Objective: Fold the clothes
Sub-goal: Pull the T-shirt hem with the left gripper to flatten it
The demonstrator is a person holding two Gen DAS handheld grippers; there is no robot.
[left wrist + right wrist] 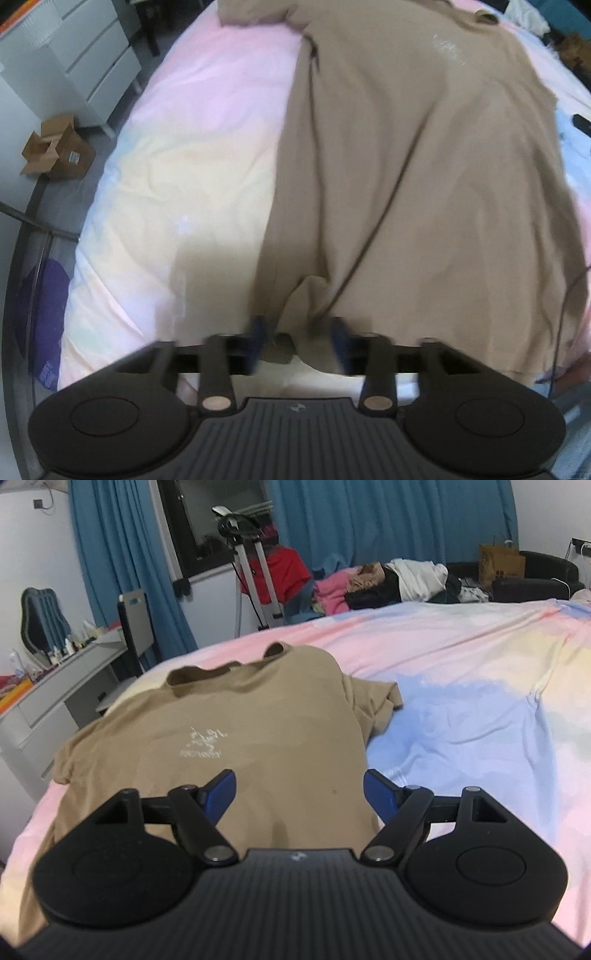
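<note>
A tan T-shirt (pixel 406 166) with a white chest print lies spread on the pastel bedsheet (pixel 177 177). My left gripper (pixel 299 339) is at the shirt's near hem, its blue fingers (pixel 258 332) blurred, part open, with a fold of hem cloth between them. In the right wrist view the same T-shirt (pixel 240 746) lies front up, collar away from me. My right gripper (pixel 299 794) is wide open and empty, hovering over the shirt's lower right part, with its right finger (pixel 380 794) at the shirt's right edge.
A grey drawer unit (pixel 85 62) and an open cardboard box (pixel 59 151) stand on the floor left of the bed. A pile of clothes (pixel 388 579) lies at the far side of the bed (pixel 480 701). A desk (pixel 62 686) and blue curtains (pixel 332 524) are behind.
</note>
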